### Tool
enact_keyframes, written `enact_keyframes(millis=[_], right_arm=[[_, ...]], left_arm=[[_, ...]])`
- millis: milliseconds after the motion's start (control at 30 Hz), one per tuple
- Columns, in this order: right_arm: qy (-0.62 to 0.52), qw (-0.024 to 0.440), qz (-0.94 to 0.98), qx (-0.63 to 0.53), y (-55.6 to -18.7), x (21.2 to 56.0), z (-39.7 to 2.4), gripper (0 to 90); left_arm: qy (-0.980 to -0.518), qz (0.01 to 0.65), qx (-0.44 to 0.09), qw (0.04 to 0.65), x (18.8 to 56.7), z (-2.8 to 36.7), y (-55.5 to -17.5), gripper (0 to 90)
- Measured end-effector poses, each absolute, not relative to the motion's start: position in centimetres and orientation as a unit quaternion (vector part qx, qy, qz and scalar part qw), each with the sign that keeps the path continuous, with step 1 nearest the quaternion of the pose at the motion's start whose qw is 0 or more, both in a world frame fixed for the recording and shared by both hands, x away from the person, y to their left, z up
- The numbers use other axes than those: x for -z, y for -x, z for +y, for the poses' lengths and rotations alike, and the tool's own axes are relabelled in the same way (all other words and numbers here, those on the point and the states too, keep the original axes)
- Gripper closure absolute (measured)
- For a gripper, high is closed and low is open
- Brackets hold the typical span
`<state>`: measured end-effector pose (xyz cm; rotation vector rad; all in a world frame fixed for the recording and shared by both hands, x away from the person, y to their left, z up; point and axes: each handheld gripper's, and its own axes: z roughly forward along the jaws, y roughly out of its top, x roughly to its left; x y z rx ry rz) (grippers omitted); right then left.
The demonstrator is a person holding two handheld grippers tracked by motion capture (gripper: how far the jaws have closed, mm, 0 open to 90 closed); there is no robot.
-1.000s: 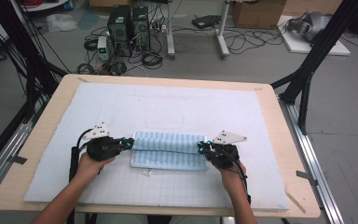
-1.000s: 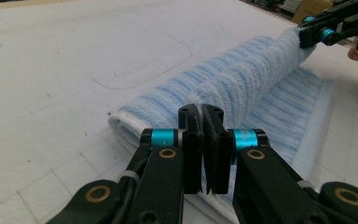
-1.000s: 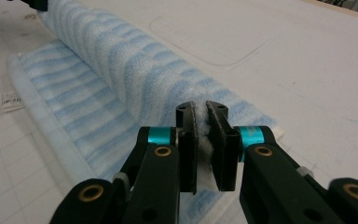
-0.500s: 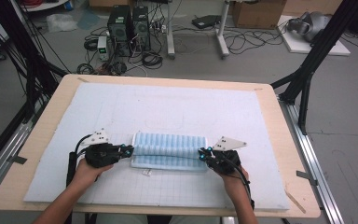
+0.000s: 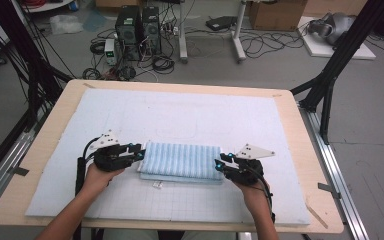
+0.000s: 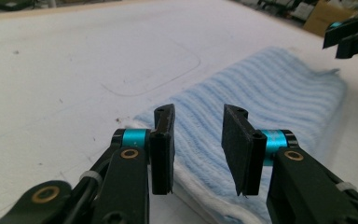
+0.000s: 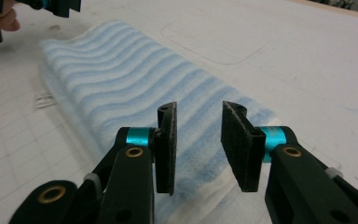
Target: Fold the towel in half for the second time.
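A folded towel with light blue stripes (image 5: 180,160) lies flat on the white mat (image 5: 180,115), near the person's side. My left gripper (image 5: 139,151) sits at the towel's left end and my right gripper (image 5: 219,165) at its right end. In the left gripper view the jaws of the left gripper (image 6: 198,135) stand apart over the towel's edge (image 6: 261,93), pads off the cloth. The right gripper (image 7: 198,135) stands the same way above the towel (image 7: 121,79). Both pairs of jaws have just been opening, and nothing is pinched between them.
The mat covers a wooden table (image 5: 300,130) with bare rims at left and right. A small white label (image 5: 157,185) lies on the mat just in front of the towel. Computers and cables lie on the floor beyond the far edge.
Both grippers' jaws have parted at the towel's two ends, letting go of the cloth. The hands have stayed almost where they were, and the towel rests flat.
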<state>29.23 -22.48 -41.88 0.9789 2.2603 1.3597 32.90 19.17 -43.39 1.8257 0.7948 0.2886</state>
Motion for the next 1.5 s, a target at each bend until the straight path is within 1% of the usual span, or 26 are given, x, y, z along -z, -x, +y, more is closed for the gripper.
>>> enact_keyframes(millis=[233, 400, 433, 567, 633, 767, 933, 1033, 1133, 1267, 1333, 1400, 1500], right_arm=[[-0.355, 0.158, 0.811, -0.438, -30.7, 43.1, -21.2, 64.0], [-0.353, 0.135, 0.828, -0.414, -30.8, 43.8, -20.5, 63.1], [-0.351, 0.136, 0.831, -0.409, -30.8, 43.9, -20.5, 63.1], [-0.344, 0.131, 0.839, -0.400, -30.7, 44.1, -20.6, 61.7], [-0.341, 0.141, 0.842, -0.394, -30.6, 44.1, -20.9, 59.9], [-0.345, 0.143, 0.840, -0.393, -30.4, 43.9, -21.4, 58.6], [-0.344, 0.146, 0.831, -0.412, -30.0, 43.4, -21.8, 57.7], [-0.326, 0.133, 0.831, -0.431, -30.0, 43.3, -21.4, 60.7], [-0.315, 0.119, 0.848, -0.410, -29.9, 43.8, -21.0, 61.0], [-0.313, 0.127, 0.854, -0.395, -29.9, 44.1, -21.4, 58.8], [-0.319, 0.129, 0.850, -0.400, -29.9, 44.0, -21.8, 55.3], [-0.325, 0.136, 0.843, -0.407, -29.8, 43.8, -22.1, 52.1], [-0.330, 0.156, 0.824, -0.433, -29.5, 42.9, -22.7, 46.2]], left_arm=[[-0.791, 0.332, -0.108, 0.502, 44.2, 18.0, -33.0, 66.4], [-0.801, 0.333, -0.091, 0.489, 44.6, 17.9, -32.6, 67.0], [-0.803, 0.333, -0.089, 0.486, 44.7, 17.8, -32.4, 67.0], [-0.806, 0.334, -0.072, 0.484, 44.9, 17.9, -31.7, 67.7], [-0.810, 0.328, -0.068, 0.482, 44.9, 17.8, -31.4, 67.9], [-0.816, 0.319, -0.057, 0.479, 44.7, 17.7, -31.0, 68.4], [-0.815, 0.309, -0.054, 0.486, 44.5, 17.9, -30.7, 69.1], [-0.810, 0.317, -0.051, 0.491, 44.4, 18.0, -30.9, 69.8], [-0.819, 0.315, -0.044, 0.477, 44.7, 17.7, -30.8, 71.7], [-0.826, 0.309, -0.037, 0.469, 44.7, 17.6, -30.7, 71.4], [-0.820, 0.310, -0.039, 0.479, 44.6, 17.9, -30.8, 70.2], [-0.809, 0.315, -0.049, 0.493, 44.5, 18.3, -31.0, 64.4], [-0.789, 0.321, -0.079, 0.517, 43.9, 19.1, -31.5, 56.7]])
